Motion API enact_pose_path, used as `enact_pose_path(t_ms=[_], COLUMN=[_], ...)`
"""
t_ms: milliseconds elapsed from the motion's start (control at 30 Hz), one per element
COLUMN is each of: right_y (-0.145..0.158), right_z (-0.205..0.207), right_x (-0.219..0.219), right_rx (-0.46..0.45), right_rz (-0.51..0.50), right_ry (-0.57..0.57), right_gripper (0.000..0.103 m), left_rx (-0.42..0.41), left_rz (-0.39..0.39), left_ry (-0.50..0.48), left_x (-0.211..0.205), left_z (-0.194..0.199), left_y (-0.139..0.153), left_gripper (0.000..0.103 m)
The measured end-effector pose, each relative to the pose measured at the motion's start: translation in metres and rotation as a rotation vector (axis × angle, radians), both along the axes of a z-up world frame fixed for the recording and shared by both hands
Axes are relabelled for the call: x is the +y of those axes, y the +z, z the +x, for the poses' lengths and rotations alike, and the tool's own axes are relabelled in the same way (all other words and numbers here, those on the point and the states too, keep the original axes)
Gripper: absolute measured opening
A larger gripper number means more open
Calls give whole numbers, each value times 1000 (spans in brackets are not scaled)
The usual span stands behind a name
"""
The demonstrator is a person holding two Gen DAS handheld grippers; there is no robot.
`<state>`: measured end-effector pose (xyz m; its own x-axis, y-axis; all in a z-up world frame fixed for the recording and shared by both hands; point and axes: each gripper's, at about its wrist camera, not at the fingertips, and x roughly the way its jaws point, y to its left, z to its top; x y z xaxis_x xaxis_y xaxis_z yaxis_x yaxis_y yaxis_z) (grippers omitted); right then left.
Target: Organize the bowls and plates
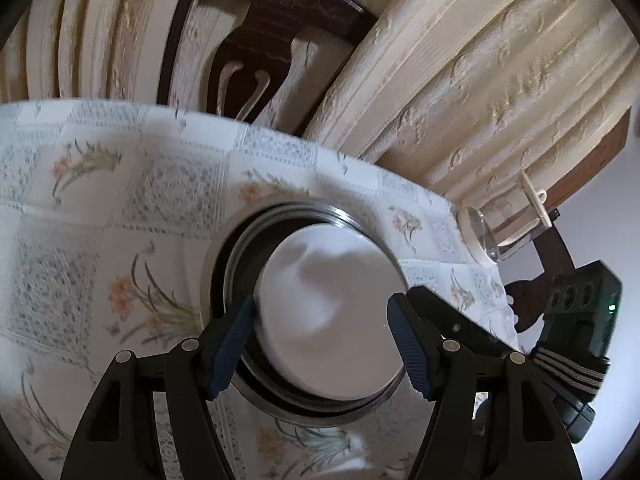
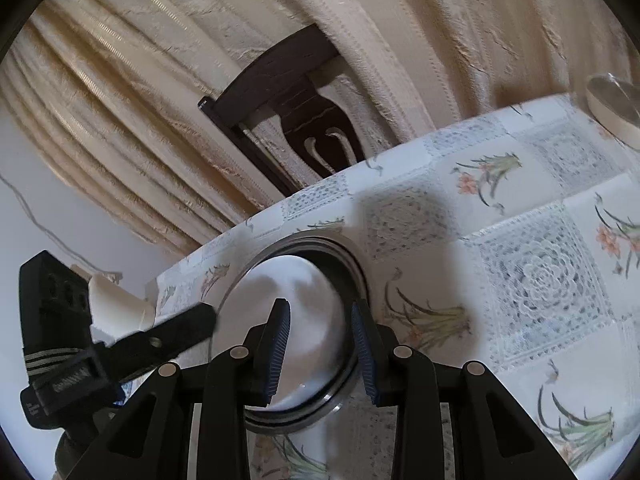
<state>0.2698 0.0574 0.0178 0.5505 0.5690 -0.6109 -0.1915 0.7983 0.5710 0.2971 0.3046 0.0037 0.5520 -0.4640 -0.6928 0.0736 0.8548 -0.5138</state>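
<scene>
Both grippers, left [image 1: 322, 344] and right [image 2: 320, 350], spread apart over white bowl [image 1: 332, 316] inside steel plate [image 1: 224, 248].

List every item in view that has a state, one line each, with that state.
White ceramic bowl: upside down, nested inside the metal dish.
Round metal dish: upright on the floral tablecloth.
Left hand-held gripper: open, fingers either side of the bowl.
Right hand-held gripper: open, over the bowl.
Clear glass jar: lying on its side at the table edge.
Dark wooden chair: pushed up to the table.
</scene>
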Motion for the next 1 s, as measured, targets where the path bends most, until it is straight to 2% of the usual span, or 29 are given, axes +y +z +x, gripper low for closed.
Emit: enact_pose_path(t_ms=[167, 300, 1000], right_y=[-7, -16, -21], right_z=[-2, 1, -5], right_x=[-15, -25, -17], right_rx=[16, 37, 22], right_rz=[41, 79, 53], right_ry=[-39, -67, -55], right_gripper=[37, 44, 52], left_rx=[-44, -71, -179], left_rz=[59, 100, 148], left_ry=[-11, 2, 96], left_x=[-3, -3, 16], left_z=[-1, -7, -29], left_y=[10, 12, 1], left_gripper=[70, 70, 70])
